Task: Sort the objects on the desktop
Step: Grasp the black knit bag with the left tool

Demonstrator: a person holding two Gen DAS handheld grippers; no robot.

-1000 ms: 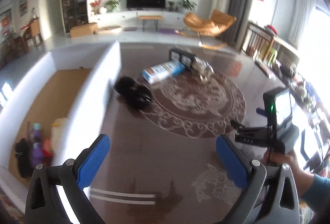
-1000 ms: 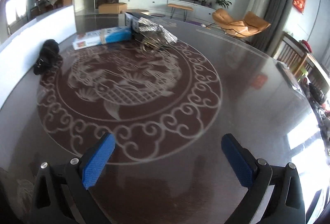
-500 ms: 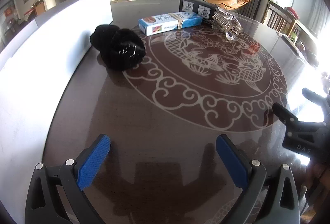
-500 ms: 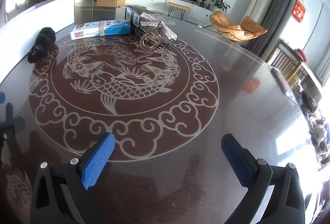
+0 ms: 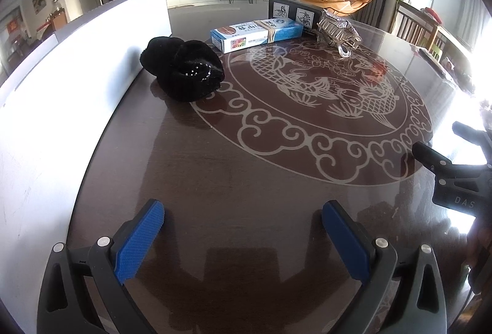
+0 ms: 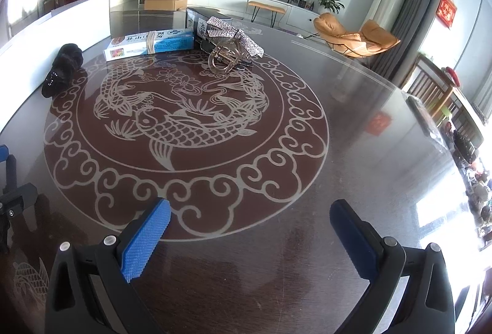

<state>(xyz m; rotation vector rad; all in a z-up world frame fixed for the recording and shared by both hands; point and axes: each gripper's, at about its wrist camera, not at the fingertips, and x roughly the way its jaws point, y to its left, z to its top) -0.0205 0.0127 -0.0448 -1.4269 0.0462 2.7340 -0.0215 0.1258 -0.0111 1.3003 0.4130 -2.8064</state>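
On the dark round table lie a black fuzzy hair scrunchie, a blue and white box with a rubber band round it, a dark box behind it and a sparkly hair claw clip. They also show in the right wrist view: scrunchie, blue box, dark box, claw clip. My left gripper is open and empty over the near table. My right gripper is open and empty, far from the objects.
A white storage box wall runs along the table's left side. The right gripper's body shows at the left view's right edge. The left gripper shows at the right view's left edge. Chairs stand beyond the table's right.
The left gripper swung from above the white box down low over the table, toward the scrunchie. The right gripper drew back a little. Both stayed open.
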